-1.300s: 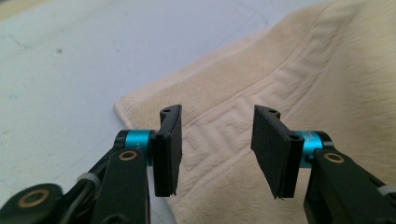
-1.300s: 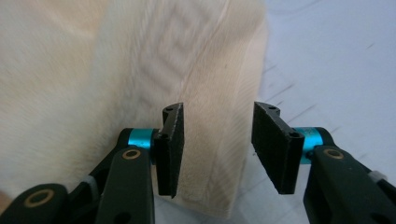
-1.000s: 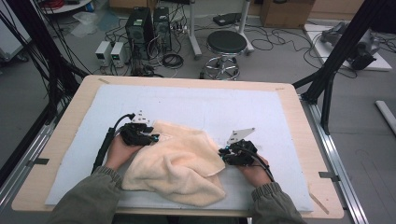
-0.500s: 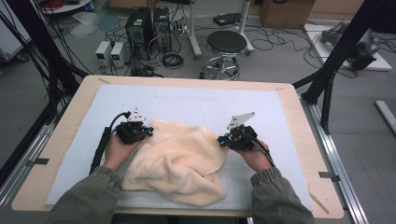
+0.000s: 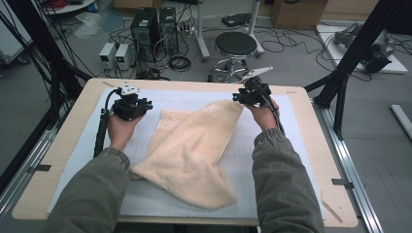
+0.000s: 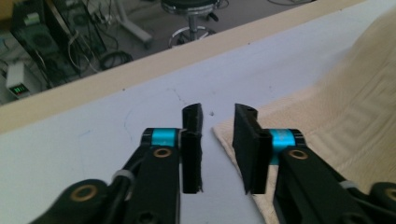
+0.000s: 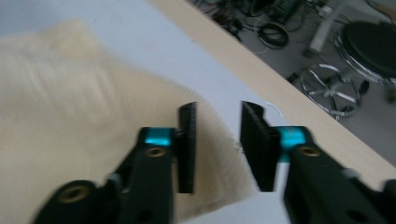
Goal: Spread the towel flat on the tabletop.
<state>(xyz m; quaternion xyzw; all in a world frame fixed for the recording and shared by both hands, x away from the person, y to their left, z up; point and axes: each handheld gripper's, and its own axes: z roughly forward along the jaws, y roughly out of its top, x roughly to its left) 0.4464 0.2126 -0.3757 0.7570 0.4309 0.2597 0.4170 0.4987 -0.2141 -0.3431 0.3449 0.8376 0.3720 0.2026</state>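
- Cables, computer towers point(image 5: 154, 24) and a round stool point(image 5: 235, 46) crowd the floor beyond the far edge of the counter point(image 5: 68, 145), which carries a pale gridded mat point(image 5: 286, 170) under the work.
- On that mat lies the cream towel point(image 5: 194, 155), part spread and part bunched: a thin flat layer shows at its far left, and a thicker fold runs from the near middle up toward the far right.
- Left gripper point(image 6: 217, 140) hovers over bare mat with its jaws apart and nothing between them; the towel's near corner point(image 6: 224, 133) sits just beside the right-hand jaw. A close from here would likely catch air or only a few loops of pile, since the edge is not yet between the jaws.
- Right gripper point(image 7: 217, 144) has its jaws apart too, above the towel's far right edge point(image 7: 233, 186). That view is blurred, so I cannot tell whether cloth lies between them; in the high view the right gripper point(image 5: 251, 91) sits at the towel's far right tip.
- If only one side gets hold and pulls, the towel would probably drag and twist across the mat instead of spreading.
- Gripping the thick fold rather than a single layer would likely trap two plies together and leave the crease in place.
- The left gripper's cable point(image 5: 102, 126) trails along the counter and could snag on a wide sweep.
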